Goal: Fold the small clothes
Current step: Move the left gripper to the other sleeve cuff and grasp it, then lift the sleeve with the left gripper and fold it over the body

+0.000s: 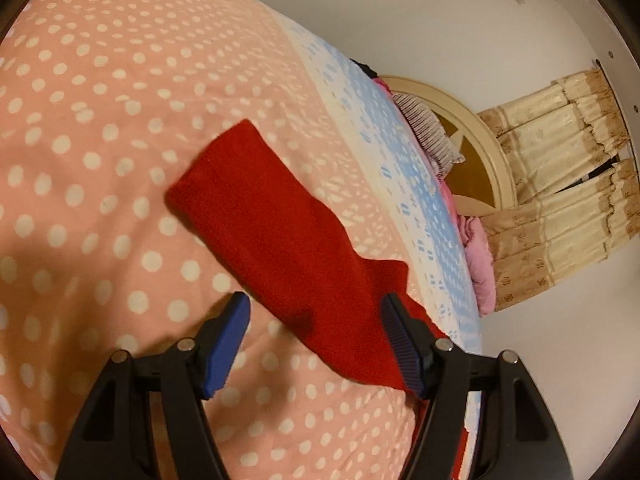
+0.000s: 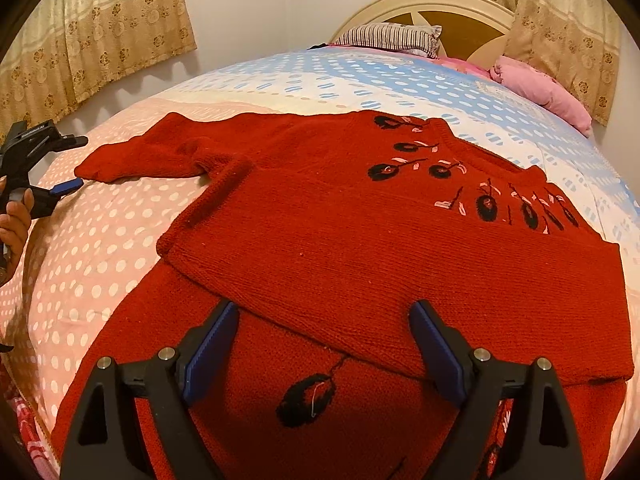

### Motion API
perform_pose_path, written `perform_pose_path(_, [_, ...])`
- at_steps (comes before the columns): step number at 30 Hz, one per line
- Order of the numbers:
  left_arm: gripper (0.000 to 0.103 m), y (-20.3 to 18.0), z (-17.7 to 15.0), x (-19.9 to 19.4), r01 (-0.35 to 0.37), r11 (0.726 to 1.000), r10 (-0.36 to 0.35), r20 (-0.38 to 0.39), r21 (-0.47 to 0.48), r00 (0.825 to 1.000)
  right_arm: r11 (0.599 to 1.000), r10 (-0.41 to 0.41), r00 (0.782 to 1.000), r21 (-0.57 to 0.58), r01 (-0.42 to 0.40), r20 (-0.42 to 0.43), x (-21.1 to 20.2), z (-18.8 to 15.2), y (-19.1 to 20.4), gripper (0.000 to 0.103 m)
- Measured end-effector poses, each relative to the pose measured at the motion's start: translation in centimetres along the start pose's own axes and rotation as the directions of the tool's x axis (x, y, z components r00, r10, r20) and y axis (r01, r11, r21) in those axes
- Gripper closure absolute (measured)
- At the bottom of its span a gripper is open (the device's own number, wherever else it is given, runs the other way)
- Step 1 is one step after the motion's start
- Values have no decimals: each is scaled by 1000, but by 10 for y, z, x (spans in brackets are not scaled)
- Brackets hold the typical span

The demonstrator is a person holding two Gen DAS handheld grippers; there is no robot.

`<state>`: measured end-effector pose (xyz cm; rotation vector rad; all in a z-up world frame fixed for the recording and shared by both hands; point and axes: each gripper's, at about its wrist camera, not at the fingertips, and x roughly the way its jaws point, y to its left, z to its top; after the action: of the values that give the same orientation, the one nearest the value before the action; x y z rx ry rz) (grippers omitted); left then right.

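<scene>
Red sweater (image 2: 340,232) spread flat on bed (image 2: 104,248), hem doubled up, likely for folding. Left gripper (image 1: 316,344) fingers open, straddling outstretched sleeve (image 1: 256,208), ungripped. Right gripper (image 2: 324,352) fingers wide, hovering over folded edge, holding nothing.

Both grippers (image 1: 314,344) (image 2: 324,350) spread wide

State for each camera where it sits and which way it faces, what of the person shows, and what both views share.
Left wrist: on the left gripper, tilted down at the red knitted sweater's sleeve on the pink dotted bedspread; only open blue-padded fingers show.
Right wrist: on the right gripper, facing the headboard over the sweater body; open fingers plus a hand at left.
Shared: sweater, bedspread, headboard, curtains.
</scene>
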<state>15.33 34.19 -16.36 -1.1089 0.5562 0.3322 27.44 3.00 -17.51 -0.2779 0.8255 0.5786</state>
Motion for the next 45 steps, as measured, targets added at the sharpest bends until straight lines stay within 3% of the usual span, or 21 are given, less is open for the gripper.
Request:
perform_pose_path(13, [34, 2, 12, 8, -24, 999, 22, 86, 22, 996, 1000, -14, 1000, 14, 14, 7, -1, 0, -1, 14])
perform_pose_path(18, [59, 7, 16, 8, -48, 998, 43, 105, 48, 994, 1000, -18, 1000, 20, 18, 9, -1, 1, -1, 14])
perform_pose_path(20, [78, 16, 20, 8, -50, 998, 46, 108, 36, 993, 1000, -20, 1000, 22, 20, 10, -1, 0, -1, 14])
perform_pose_path(22, [90, 25, 24, 8, -50, 998, 48, 107, 22, 993, 1000, -21, 1000, 22, 21, 10, -1, 0, -1, 13])
perform_pose_path(25, [97, 30, 25, 4, -38, 998, 33, 102, 46, 994, 1000, -21, 1000, 22, 21, 10, -1, 0, -1, 13])
perform_pose_path(33, [98, 13, 25, -25, 10, 994, -26, 152, 109, 988, 1000, -21, 1000, 22, 21, 10, -1, 0, -1, 13])
perform_pose_path(45, [98, -50, 26, -59, 107, 973, -146, 180, 206, 973, 999, -16, 1000, 47, 15, 19, -4, 1, -5, 13])
